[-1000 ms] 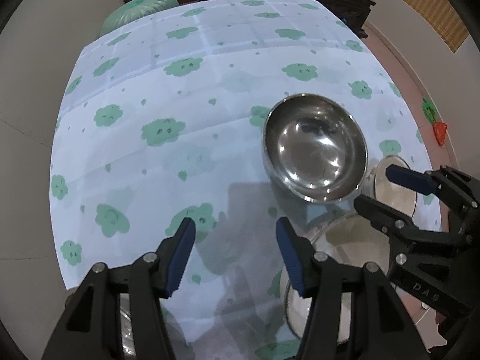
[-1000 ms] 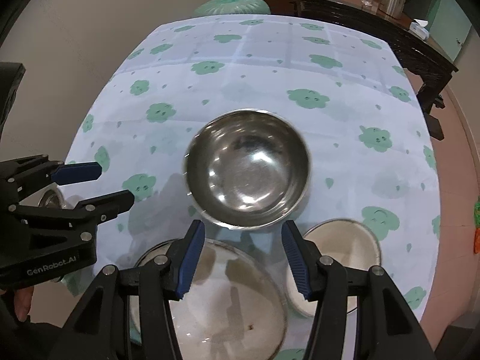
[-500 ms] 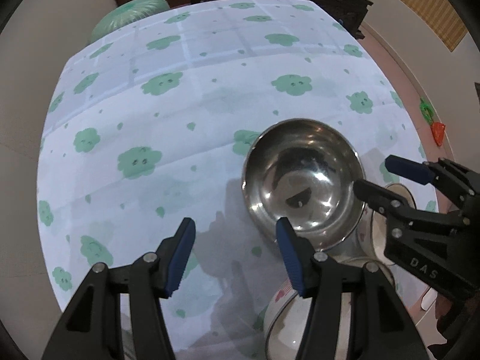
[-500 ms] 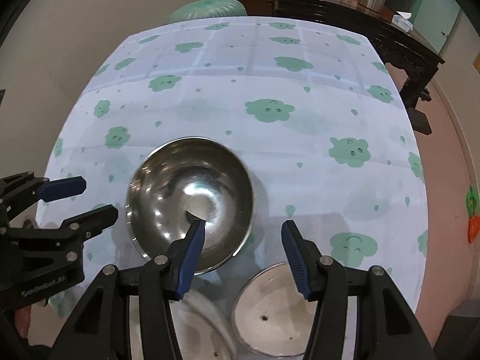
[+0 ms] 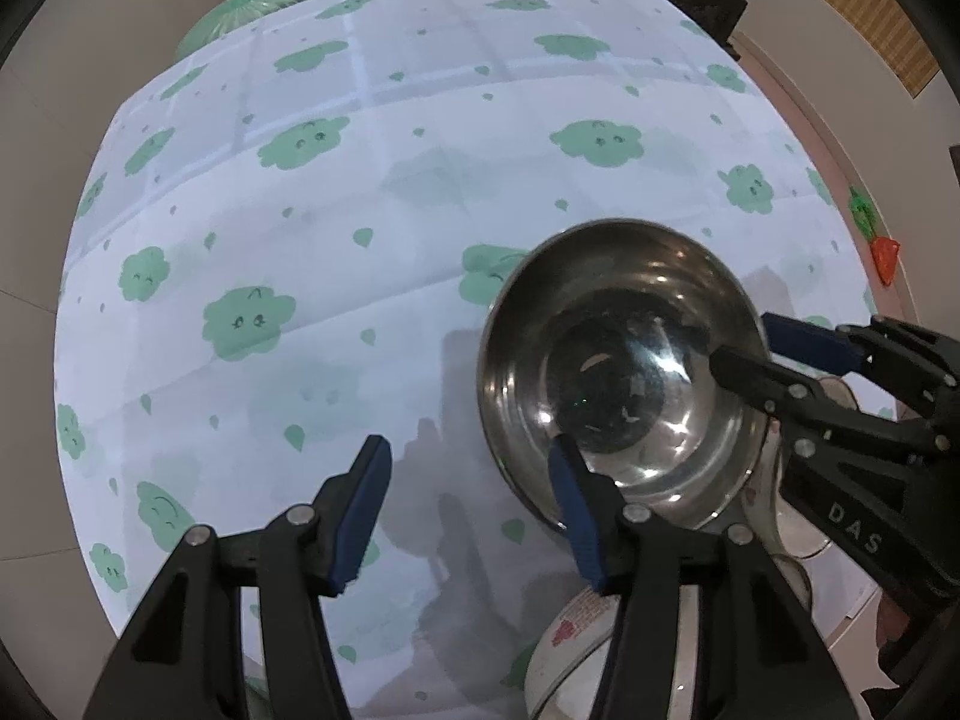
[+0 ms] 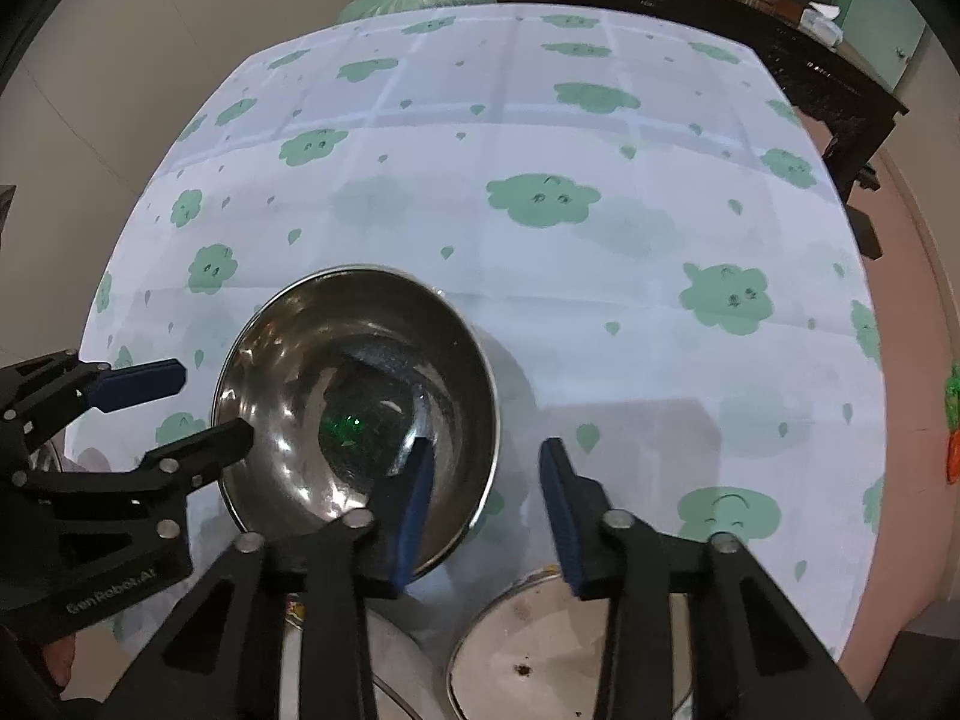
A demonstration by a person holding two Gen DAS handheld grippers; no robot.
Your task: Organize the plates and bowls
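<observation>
Both grippers straddle the steel bowl's [image 6: 360,402] rim.
Right gripper [image 6: 486,498] closing, left gripper [image 5: 471,510] closing, fingers apart, not yet pressing; counter [image 5: 390,192] beyond lies open.

Table's got a white cloth [image 6: 600,312] with green cloud faces over it. Sitting on that: a big steel bowl [image 6: 360,372], with a shallow steel dish [image 6: 540,654] near the front edge.
</observation>
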